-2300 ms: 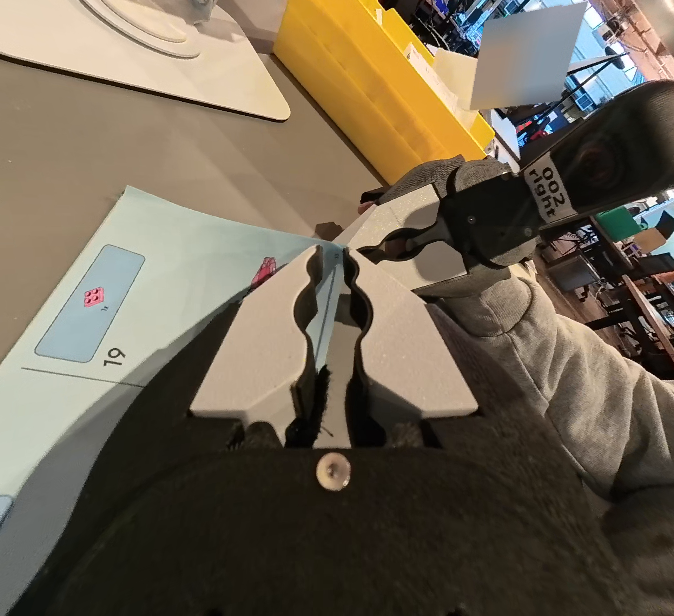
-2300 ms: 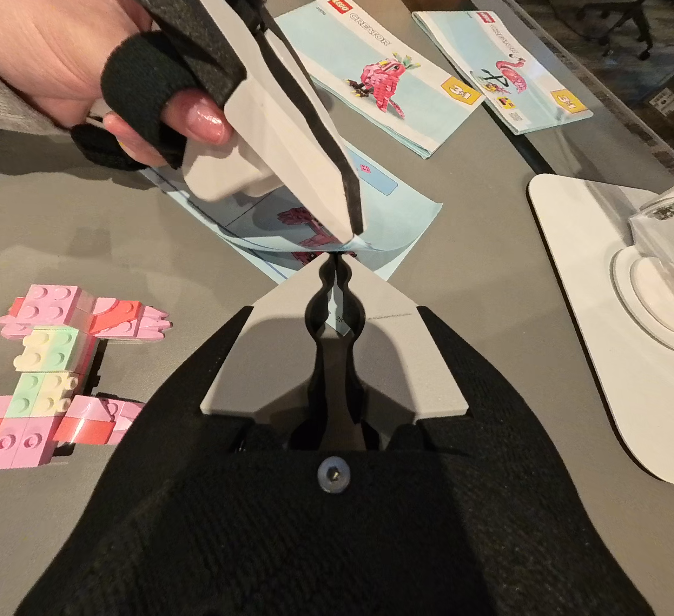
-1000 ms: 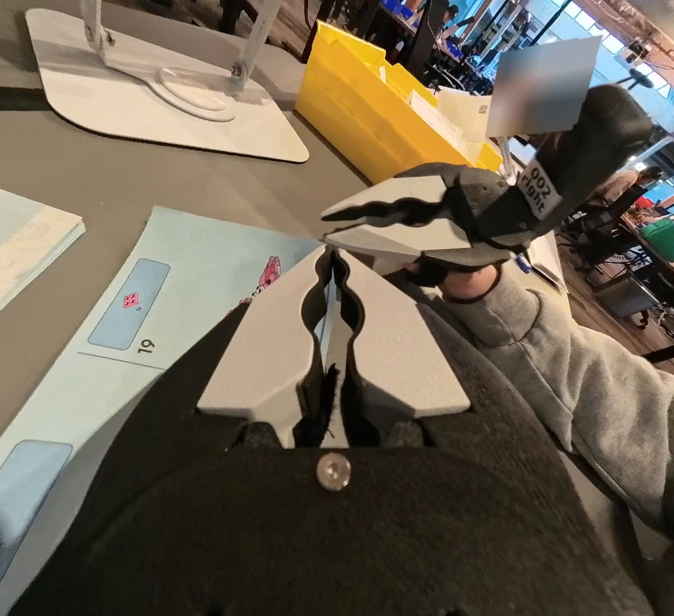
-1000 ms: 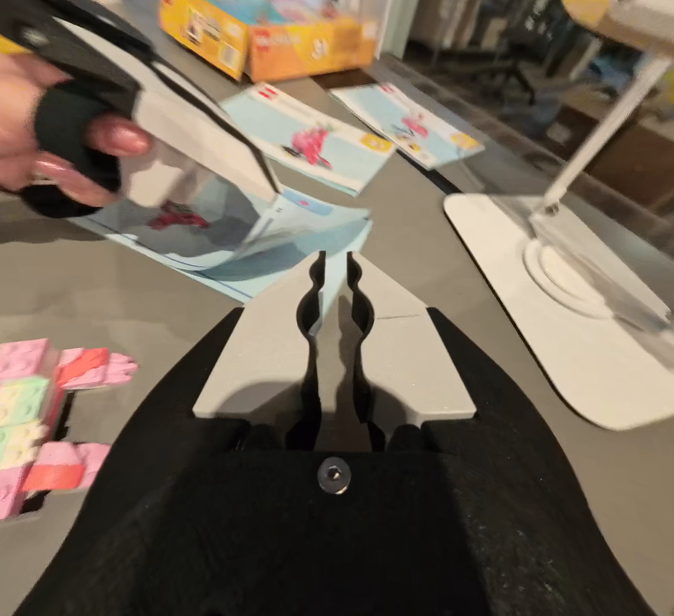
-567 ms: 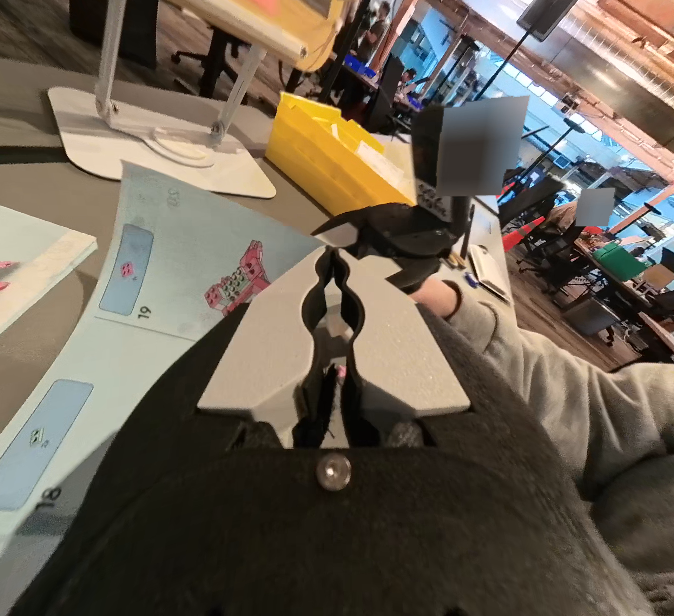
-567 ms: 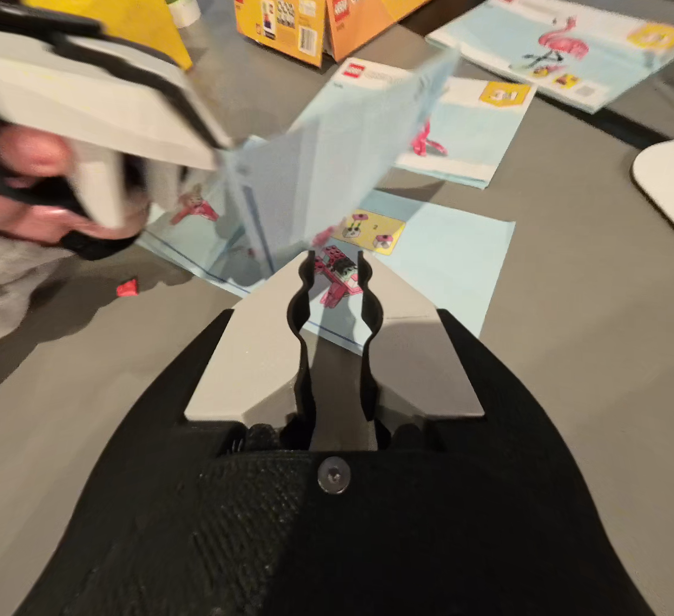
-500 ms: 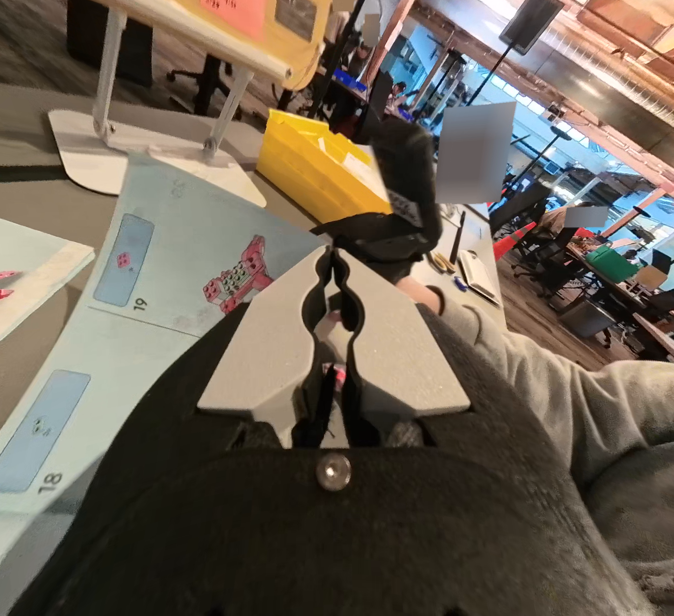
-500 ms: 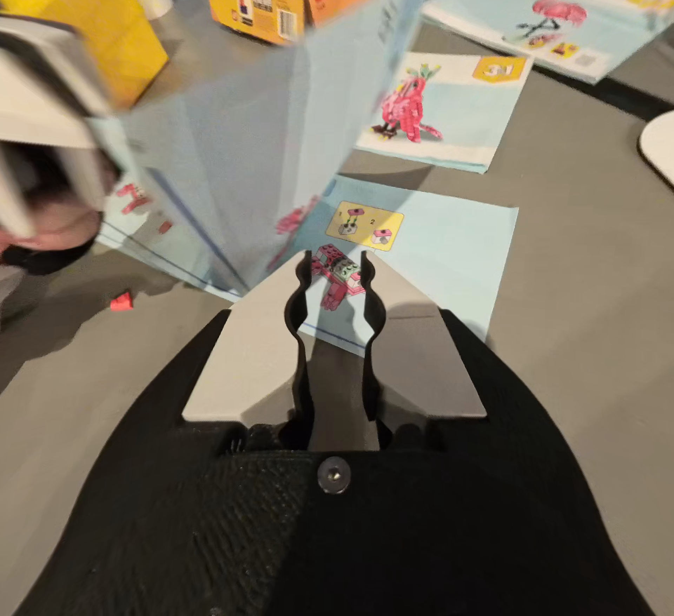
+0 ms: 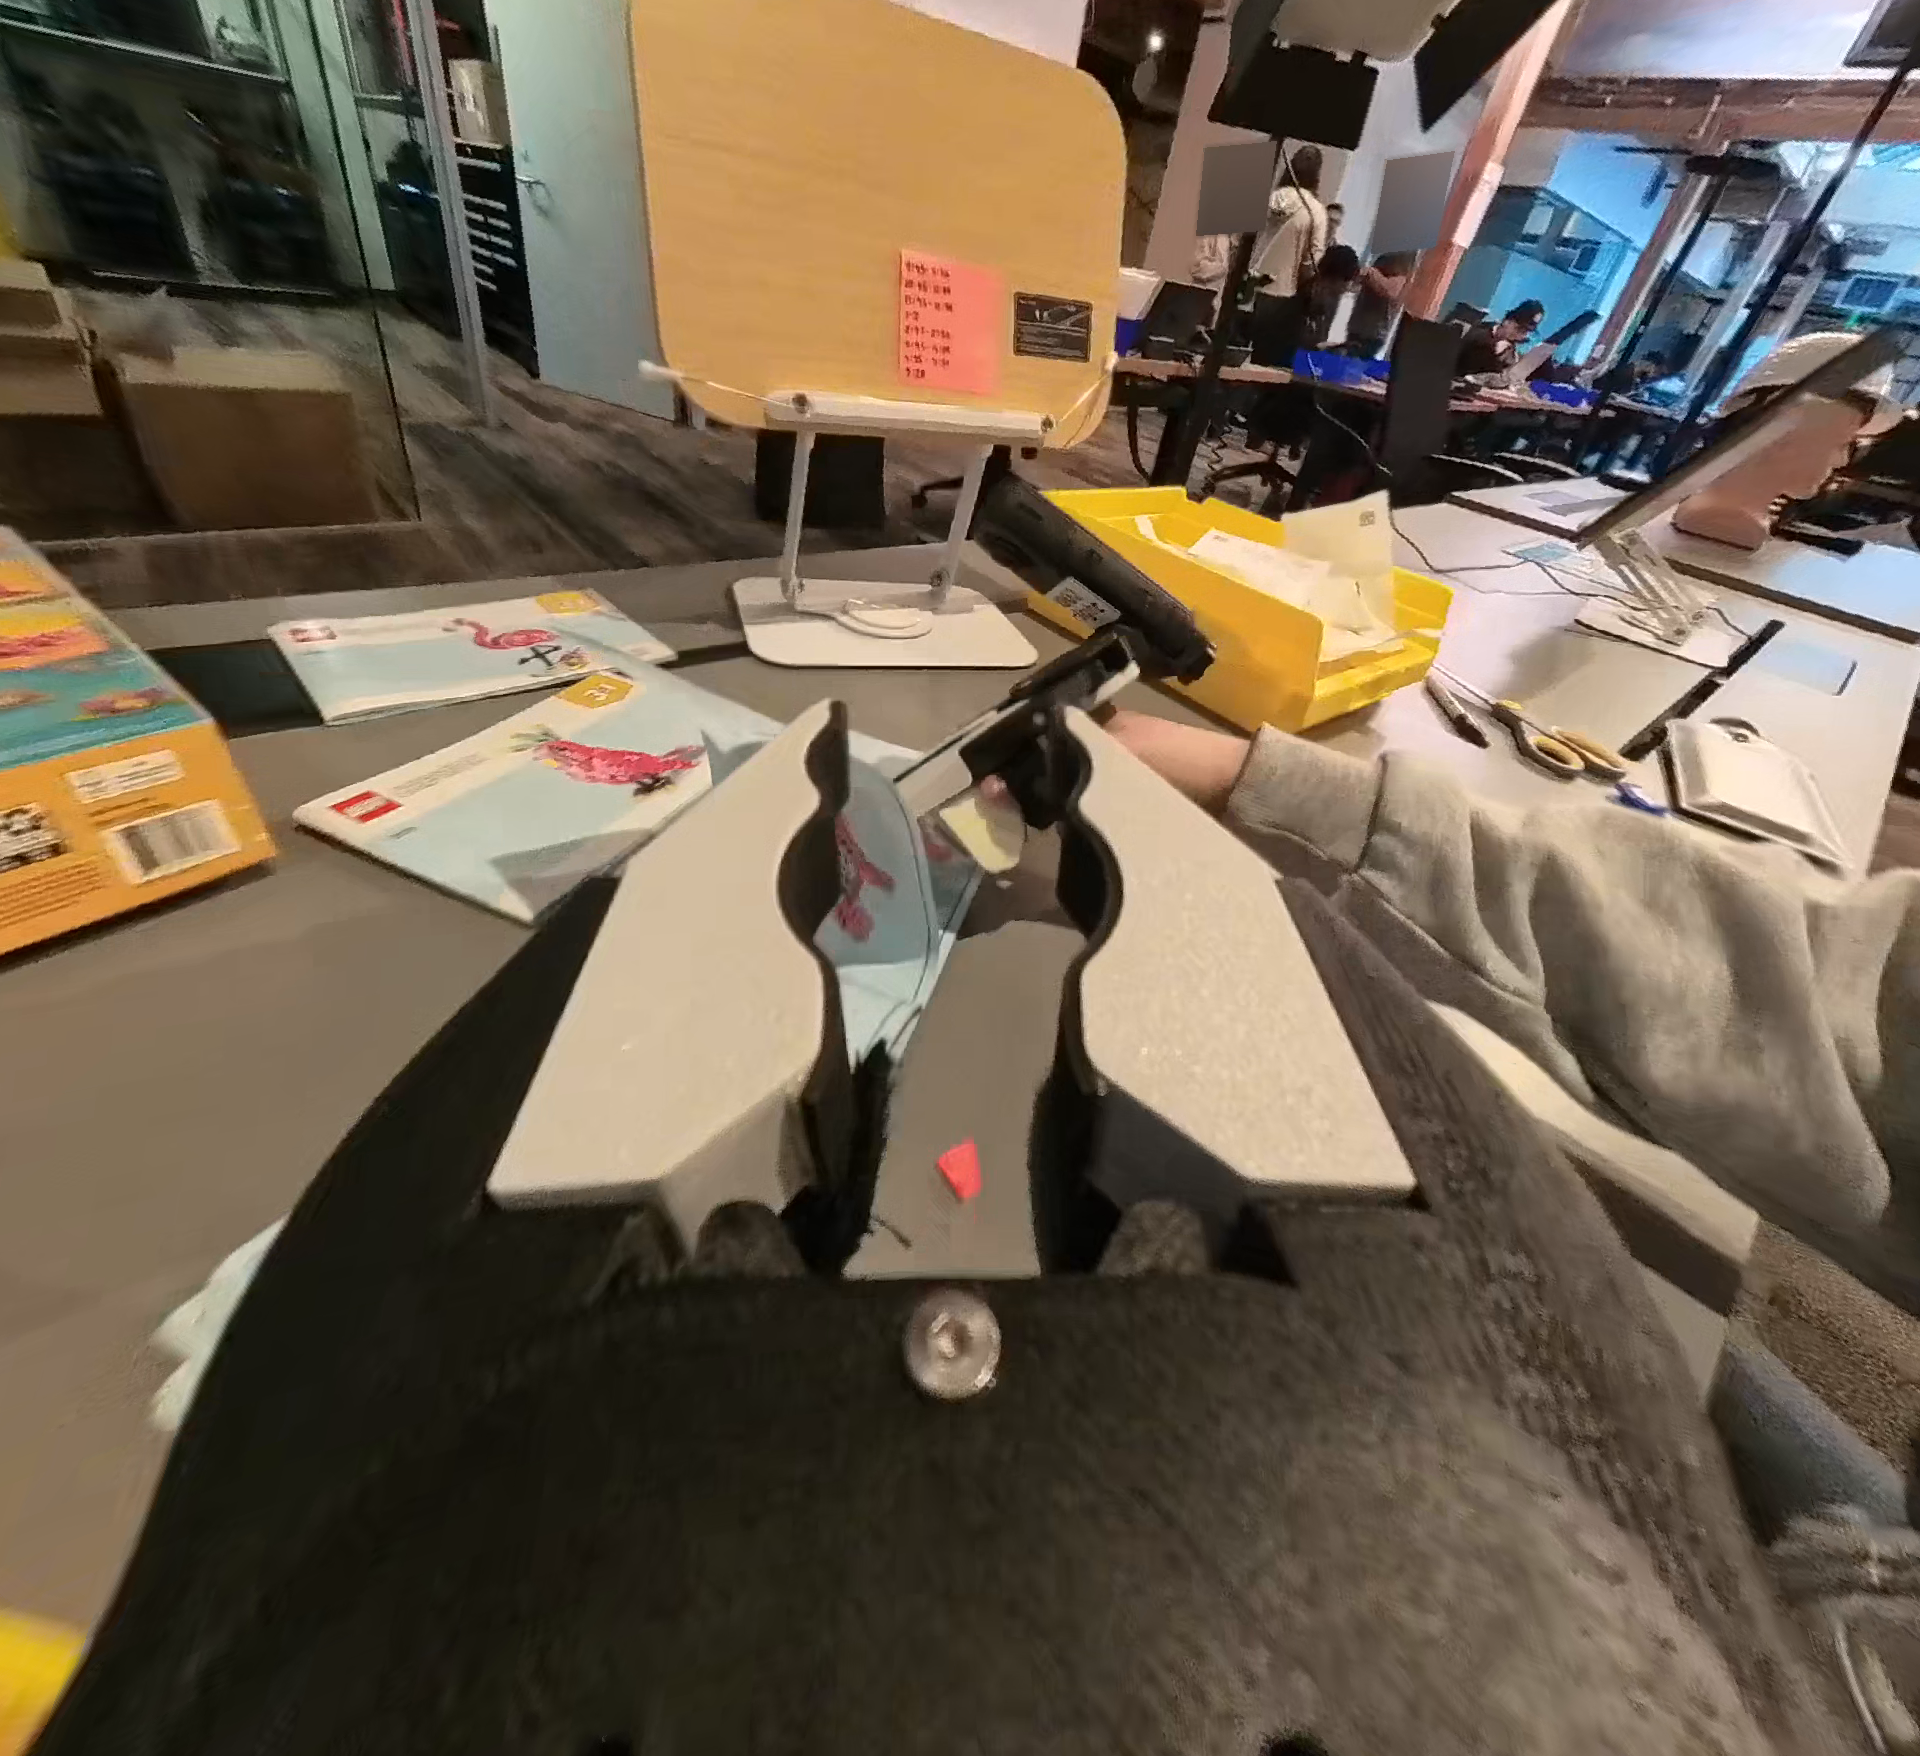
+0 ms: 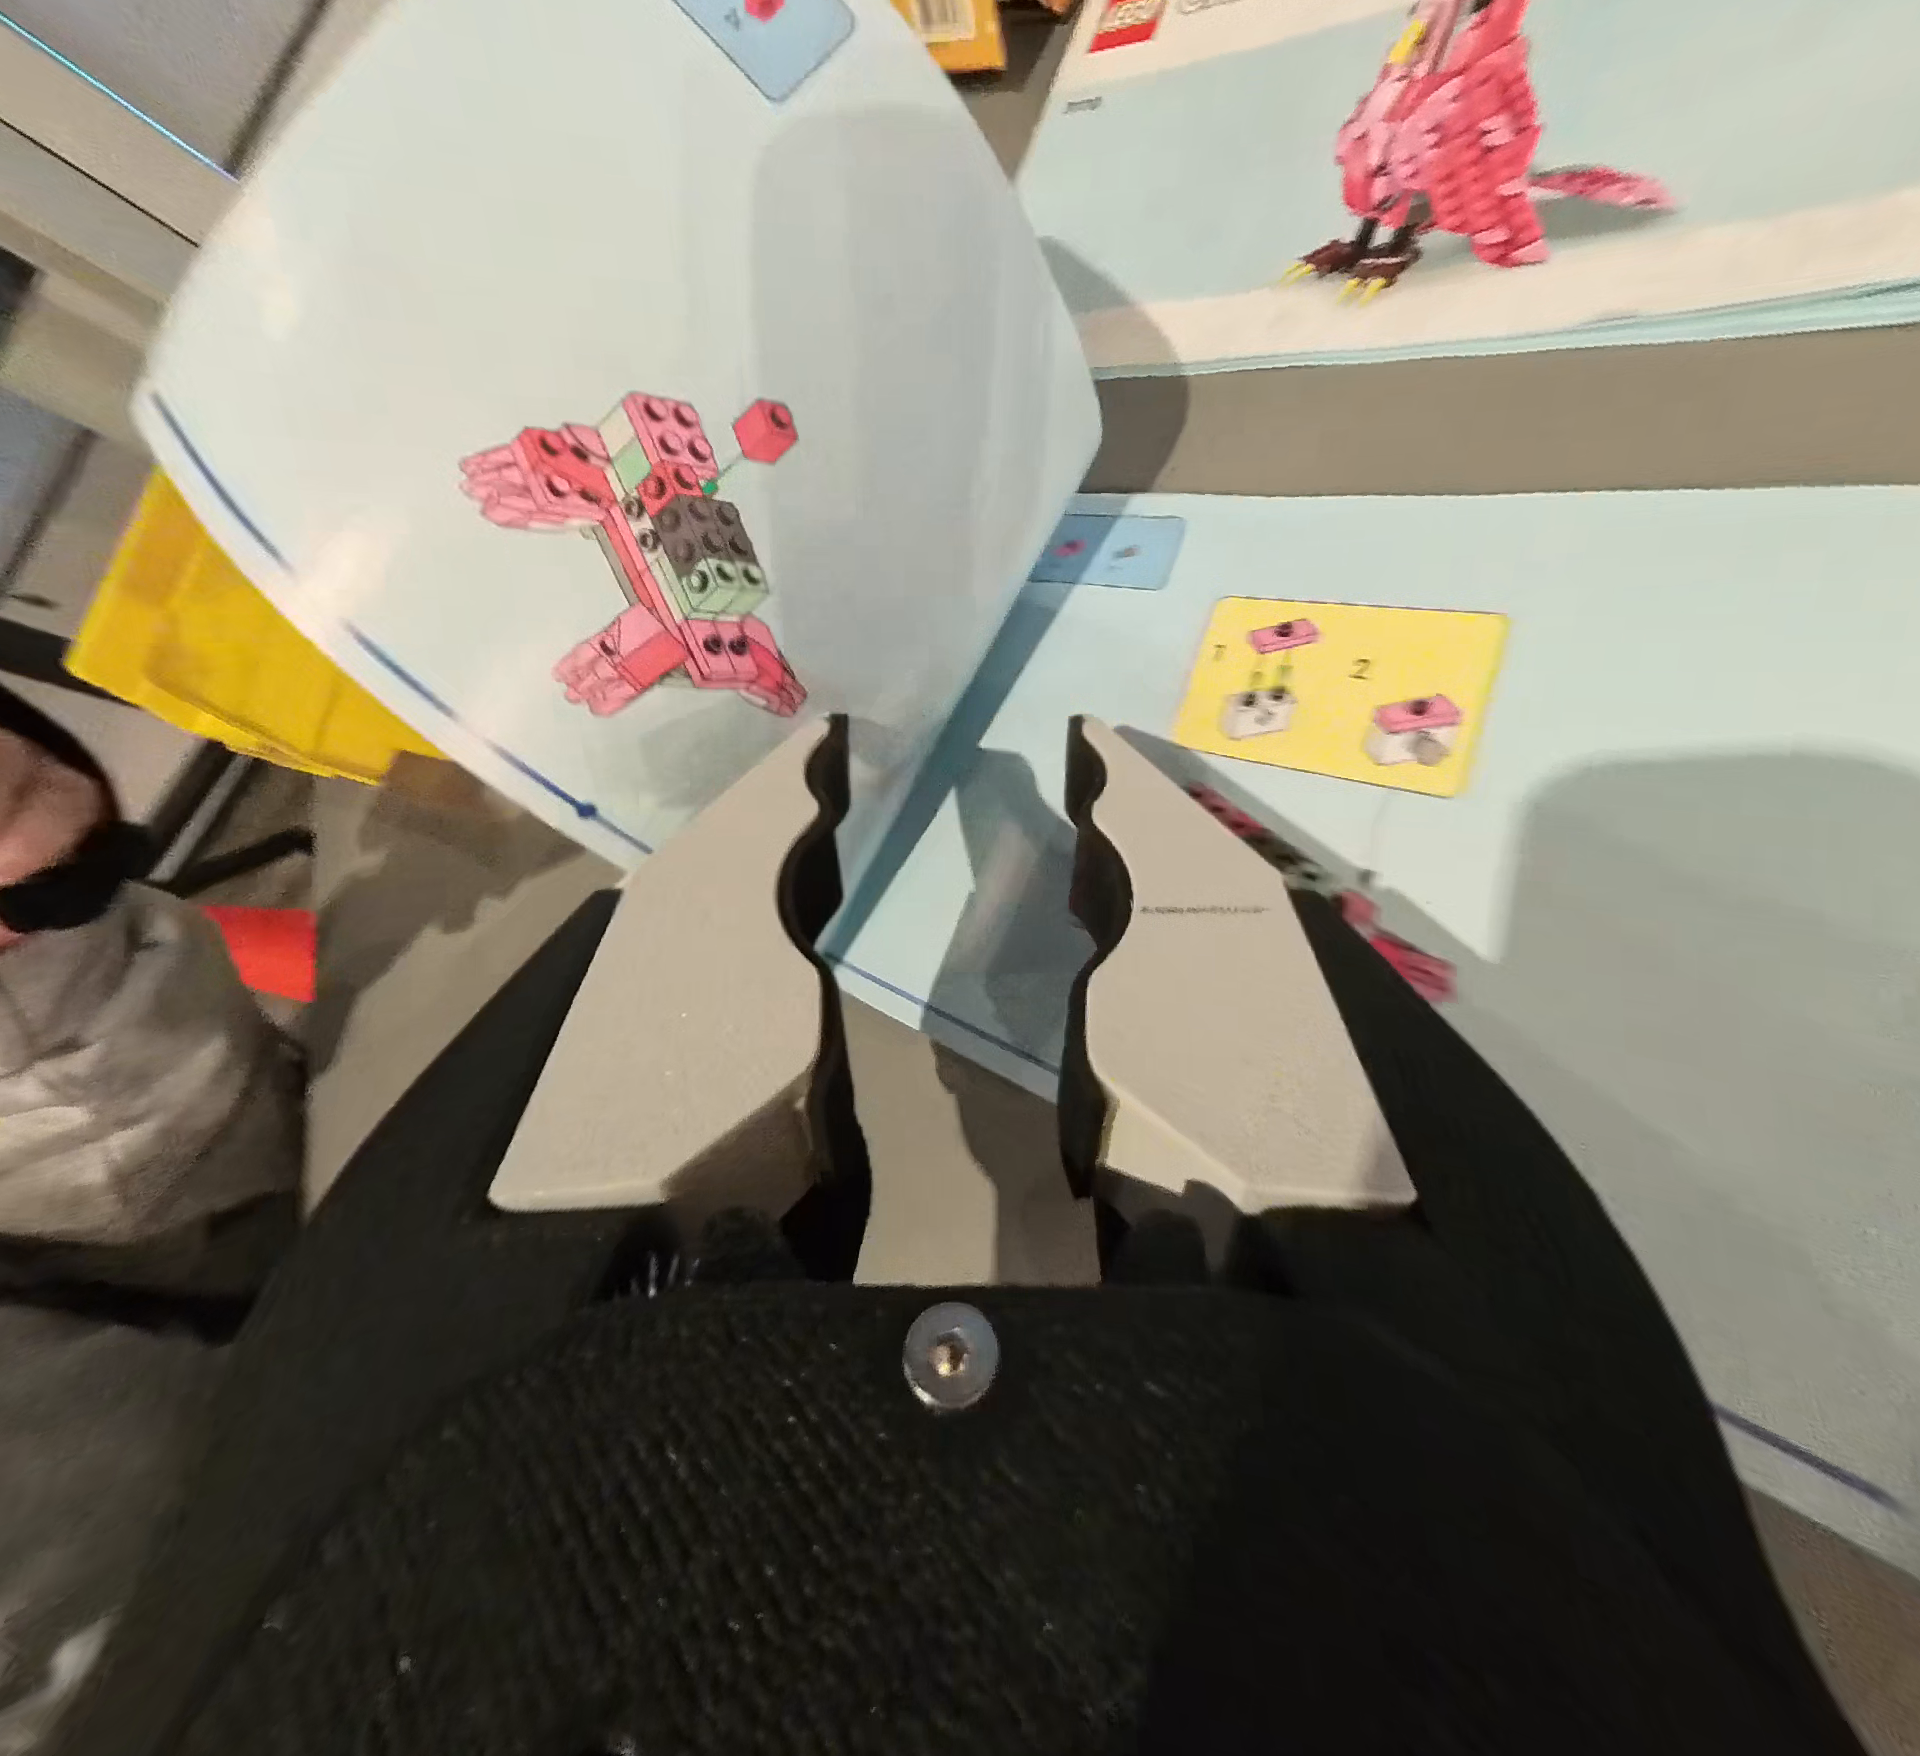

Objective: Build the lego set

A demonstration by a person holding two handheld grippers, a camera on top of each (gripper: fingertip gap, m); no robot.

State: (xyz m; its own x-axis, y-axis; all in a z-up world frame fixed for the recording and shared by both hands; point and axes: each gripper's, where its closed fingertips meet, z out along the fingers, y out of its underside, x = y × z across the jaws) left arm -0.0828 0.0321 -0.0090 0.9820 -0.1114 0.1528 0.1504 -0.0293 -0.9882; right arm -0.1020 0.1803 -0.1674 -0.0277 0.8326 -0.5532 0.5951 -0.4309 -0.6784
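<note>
The build itself is not in either view, so judge your progress by the open instruction booklet (image 10: 1558,979), which lies flat on the worktop (image 9: 260,1031) right in front of your right gripper (image 10: 951,724). One page (image 10: 623,252) stands curled up over it, showing a step where a small pink brick goes onto a pink, green and dark body. That suggests you are somewhere in the middle of the model, reading rather than placing. The bricks for that step remain to be found and pressed on, and more steps likely follow, though how many you cannot tell from here. Your right gripper is parted fairly wide with the page's lower edge passing loosely between its fingers, not clamped. Your left gripper (image 9: 951,719) is parted about as wide and carries nothing; it hangs over the worktop near the booklet. Only one loose piece shows: a small red piece (image 9: 958,1168) lying on the worktop, seen between the left gripper's fingers. Counting outward, there are three booklets in all, the open one plus two closed booklets (image 9: 468,652) lying just beyond it, side by side. There is one orange set box (image 9: 94,771) on your left, one yellow bin (image 9: 1278,657) holding papers on your right, and one wooden book stand (image 9: 873,179) at the back.
</note>
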